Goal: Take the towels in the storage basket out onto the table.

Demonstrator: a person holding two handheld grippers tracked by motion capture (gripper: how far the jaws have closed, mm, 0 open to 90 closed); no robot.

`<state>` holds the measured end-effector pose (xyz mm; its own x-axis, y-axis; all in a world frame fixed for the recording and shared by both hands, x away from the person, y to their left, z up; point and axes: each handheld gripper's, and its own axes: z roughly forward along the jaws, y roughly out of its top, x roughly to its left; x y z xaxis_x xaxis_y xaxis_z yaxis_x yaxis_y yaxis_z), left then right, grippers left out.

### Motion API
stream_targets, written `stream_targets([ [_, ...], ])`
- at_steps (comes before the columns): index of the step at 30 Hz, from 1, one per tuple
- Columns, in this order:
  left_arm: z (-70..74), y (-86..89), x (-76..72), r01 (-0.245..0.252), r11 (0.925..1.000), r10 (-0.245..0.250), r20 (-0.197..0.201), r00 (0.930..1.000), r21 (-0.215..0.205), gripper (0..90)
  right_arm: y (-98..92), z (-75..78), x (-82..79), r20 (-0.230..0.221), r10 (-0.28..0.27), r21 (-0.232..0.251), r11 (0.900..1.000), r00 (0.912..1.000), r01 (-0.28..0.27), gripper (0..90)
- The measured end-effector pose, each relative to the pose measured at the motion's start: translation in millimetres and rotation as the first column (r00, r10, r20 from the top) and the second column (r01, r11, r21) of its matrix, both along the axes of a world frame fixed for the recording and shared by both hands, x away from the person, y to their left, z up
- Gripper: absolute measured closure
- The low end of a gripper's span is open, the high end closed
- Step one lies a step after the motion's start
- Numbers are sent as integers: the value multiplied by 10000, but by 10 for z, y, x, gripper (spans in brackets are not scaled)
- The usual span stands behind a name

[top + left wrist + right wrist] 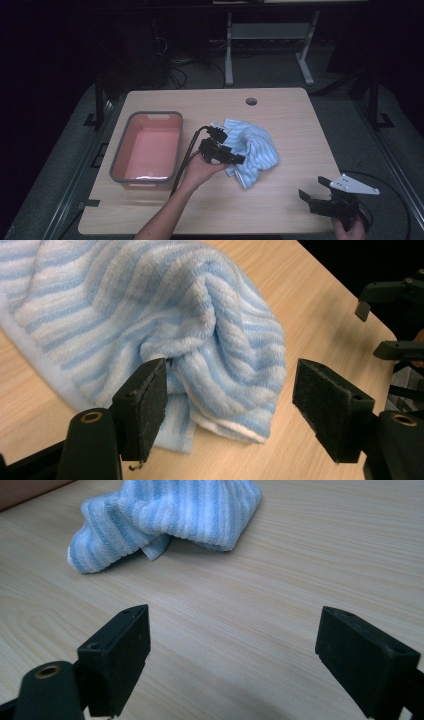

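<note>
A crumpled towel (255, 147) with blue and white stripes lies in a heap near the middle of the wooden table (290, 120). My left gripper (230, 147), held in a hand, sits at the heap's left side and is open. In the left gripper view its jaws stand wide, and a fold of the towel (150, 305) bulges between them next to the left pad (145, 405). My right gripper (315, 188) rests open at the table's front right corner. It faces the towel (170, 510) across bare wood, and nothing is between its jaws (250, 655).
A pink tub (145, 115) with a grey rim stands to the left of the towel. A cable hole (251, 101) is near the table's far edge. The other gripper (395, 315) appears at the right of the left gripper view. Dark floor and table legs lie beyond.
</note>
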<state>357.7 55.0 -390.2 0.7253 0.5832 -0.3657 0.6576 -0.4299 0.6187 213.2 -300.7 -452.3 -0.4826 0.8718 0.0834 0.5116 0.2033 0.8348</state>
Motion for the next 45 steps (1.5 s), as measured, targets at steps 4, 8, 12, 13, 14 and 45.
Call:
stream_targets([
  [4, -2, 47, -45, 38, 10000, -38, 21, 10000, -2, 297, 4, -3, 6, -2, 0, -25, 10000, 10000, 0, 137],
  [8, 15, 100, -106, 73, 9999, -72, 144, 9999, -91, 295, 8, -3, 4, -7, 5, -59, 10000, 10000, -5, 137],
  [12, 13, 176, -168, 43, 9999, -41, 228, 9997, -99, 291, 7, 0, -2, 19, -21, -43, 10000, 10000, 21, 137],
  [13, 8, 195, -182, 34, 9999, -31, 250, 9997, -108, 291, 6, 0, -2, 19, -21, -40, 10000, 10000, 21, 137],
  [14, 1, 212, -196, -7, 9999, 11, 231, 9997, -145, 291, 7, 0, -2, 17, -18, -52, 10000, 10000, 19, 137],
  [45, -244, 647, -696, -162, 9982, 183, 350, 9992, -582, 282, 25, -11, -31, -37, 6, -146, 9999, 10000, -6, 137],
])
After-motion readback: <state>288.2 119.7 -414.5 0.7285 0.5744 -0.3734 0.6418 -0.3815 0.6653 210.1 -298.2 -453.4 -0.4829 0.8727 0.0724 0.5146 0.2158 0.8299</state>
